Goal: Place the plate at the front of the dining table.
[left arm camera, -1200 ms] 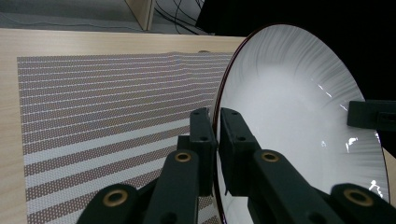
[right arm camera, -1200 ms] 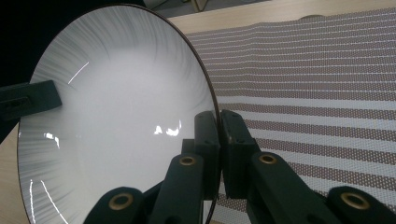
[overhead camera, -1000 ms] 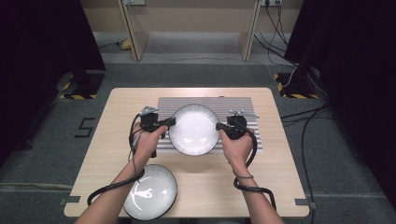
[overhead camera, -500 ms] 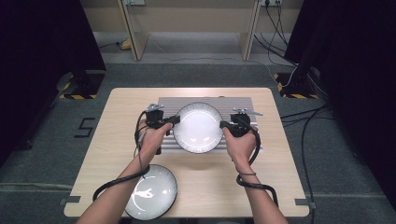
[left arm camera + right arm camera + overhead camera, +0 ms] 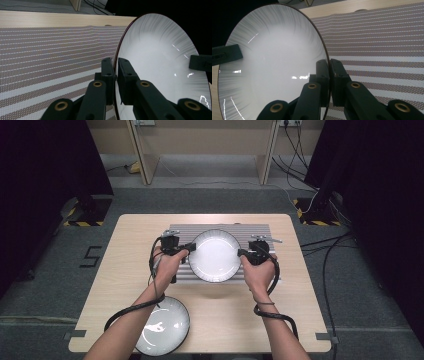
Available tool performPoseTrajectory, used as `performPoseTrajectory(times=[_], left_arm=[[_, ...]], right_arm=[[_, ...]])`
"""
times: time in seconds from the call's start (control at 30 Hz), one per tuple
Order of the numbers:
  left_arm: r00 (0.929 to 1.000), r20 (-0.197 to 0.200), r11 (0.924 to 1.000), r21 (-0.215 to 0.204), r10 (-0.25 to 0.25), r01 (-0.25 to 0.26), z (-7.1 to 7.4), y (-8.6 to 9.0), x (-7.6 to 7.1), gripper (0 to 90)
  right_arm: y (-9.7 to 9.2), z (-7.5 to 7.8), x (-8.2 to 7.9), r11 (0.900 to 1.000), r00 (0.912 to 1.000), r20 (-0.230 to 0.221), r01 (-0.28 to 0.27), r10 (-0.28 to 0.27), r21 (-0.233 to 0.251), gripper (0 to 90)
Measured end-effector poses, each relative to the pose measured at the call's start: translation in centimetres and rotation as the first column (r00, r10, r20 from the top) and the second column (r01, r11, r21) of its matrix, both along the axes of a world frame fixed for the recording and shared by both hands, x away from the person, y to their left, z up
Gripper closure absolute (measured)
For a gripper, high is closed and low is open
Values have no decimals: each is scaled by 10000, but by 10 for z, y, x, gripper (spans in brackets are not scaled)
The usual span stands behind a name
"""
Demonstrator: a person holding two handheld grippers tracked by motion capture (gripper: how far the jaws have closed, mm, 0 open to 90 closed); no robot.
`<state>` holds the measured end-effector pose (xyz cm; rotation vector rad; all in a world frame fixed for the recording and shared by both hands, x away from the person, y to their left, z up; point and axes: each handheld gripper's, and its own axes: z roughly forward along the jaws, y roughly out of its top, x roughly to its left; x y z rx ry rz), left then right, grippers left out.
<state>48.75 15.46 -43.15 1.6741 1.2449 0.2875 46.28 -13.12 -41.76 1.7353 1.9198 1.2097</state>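
Note:
A round white plate [image 5: 215, 255] with a dark rim hangs above the striped grey placemat [image 5: 260, 232], carried between both hands. My left gripper [image 5: 190, 247] is shut on the plate's left rim; in the left gripper view its jaws pinch the thin edge of the plate [image 5: 160, 60]. My right gripper [image 5: 241, 253] is shut on the right rim, and the right gripper view has the plate [image 5: 274, 62] clamped the same way, with the far gripper's jaw at its opposite edge. A second white plate [image 5: 162, 325] lies on the table near the front edge, left of centre.
The light wooden table [image 5: 130, 250] carries the placemat at its back middle. Black cables trail from both grippers over the front of the table. Dark curtains stand on both sides, and more cables lie on the grey floor to the right.
Both hands have carried the plate a little away from the person and to the right over the placemat. Both grips on the rim are unchanged.

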Motion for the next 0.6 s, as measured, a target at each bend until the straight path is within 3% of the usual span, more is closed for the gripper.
performPoseTrajectory(times=[0.6], left_arm=[[9999,-108,10000,47,36,-35,-6,-9,13,830]], right_arm=[[-6,-6,10,9997,9996,-112,262,-262,-22,863]])
